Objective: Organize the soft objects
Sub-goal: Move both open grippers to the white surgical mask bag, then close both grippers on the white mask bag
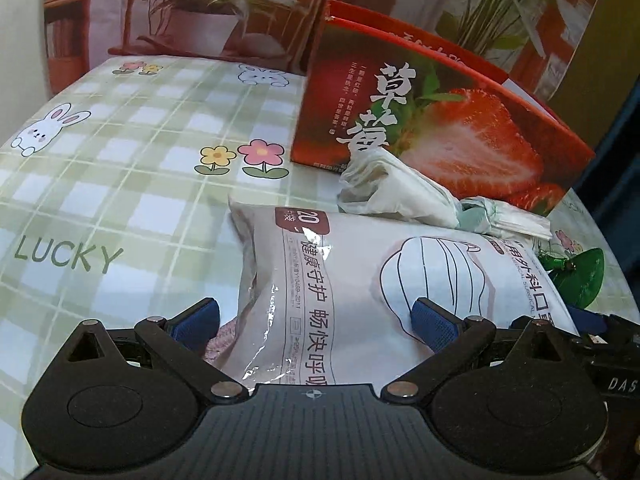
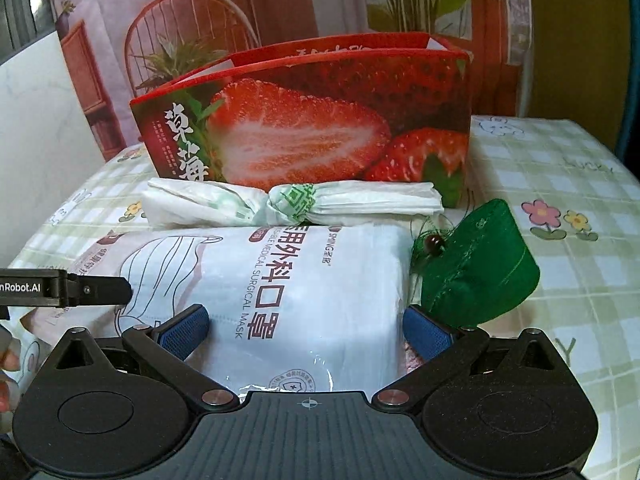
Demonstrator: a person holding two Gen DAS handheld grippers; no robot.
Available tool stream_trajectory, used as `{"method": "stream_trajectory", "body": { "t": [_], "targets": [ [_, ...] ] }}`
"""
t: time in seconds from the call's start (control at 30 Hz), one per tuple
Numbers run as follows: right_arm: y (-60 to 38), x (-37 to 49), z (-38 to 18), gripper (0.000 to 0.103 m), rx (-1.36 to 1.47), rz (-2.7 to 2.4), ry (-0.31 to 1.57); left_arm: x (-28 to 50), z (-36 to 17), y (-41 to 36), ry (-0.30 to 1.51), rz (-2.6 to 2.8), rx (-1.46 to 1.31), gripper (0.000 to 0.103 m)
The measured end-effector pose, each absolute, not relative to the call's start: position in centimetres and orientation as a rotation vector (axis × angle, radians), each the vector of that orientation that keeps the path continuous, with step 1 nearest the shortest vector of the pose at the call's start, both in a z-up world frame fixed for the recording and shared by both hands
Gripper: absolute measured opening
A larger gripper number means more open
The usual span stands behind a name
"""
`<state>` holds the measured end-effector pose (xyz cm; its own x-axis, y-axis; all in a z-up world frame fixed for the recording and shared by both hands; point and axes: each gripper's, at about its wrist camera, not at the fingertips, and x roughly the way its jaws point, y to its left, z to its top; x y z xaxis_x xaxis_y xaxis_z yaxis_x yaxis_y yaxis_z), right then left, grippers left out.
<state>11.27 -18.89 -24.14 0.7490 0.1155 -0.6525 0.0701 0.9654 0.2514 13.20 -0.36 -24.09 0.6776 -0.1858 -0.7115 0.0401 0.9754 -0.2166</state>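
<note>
Checked tablecloth (image 2: 560, 168): one mask pack (image 2: 312, 280) between both grippers' wide fingers (image 2: 182, 330); one strawberry box (image 2: 304, 120)

A home setting: the table (image 1: 120, 184) wears a green checked cloth with rabbits and flowers, and behind the strawberry box (image 2: 320, 120) hangs a backdrop (image 2: 192, 12) picturing potted plants and a chair.

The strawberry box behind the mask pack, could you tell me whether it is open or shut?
Open: the strawberry box stands upright, its top flaps raised and parted.
</note>
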Motion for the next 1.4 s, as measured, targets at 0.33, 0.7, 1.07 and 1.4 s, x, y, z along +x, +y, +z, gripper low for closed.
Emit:
{"method": "stream_trajectory", "body": {
  "t": [0.33, 0.7, 1.07, 1.4],
  "targets": [
    [-19.7, 11.8, -24.6, 0.103, 0.333, 0.065, 0.764, 13.0, -24.2, -0.3, 0.791, -0.132, -0.181, 0.103],
    [-19.6, 12.3, -24.5, 0.103, 0.323, 0.069, 0.796, 13.3, -24.1, 0.0, 0.795, -0.162, -0.17, 0.103],
    [-18.8, 12.6, -22.4, 0.101, 0.157, 0.078, 0.759, 13.5, -23.0, 0.6, 0.772, -0.193, -0.179, 0.08],
    [-19.4, 13.1, -22.6, 0.085, 0.211, 0.141, 0.771, 13.3, -23.5, 1.3, 0.773, -0.205, -0.23, 0.077]
  ]
}}
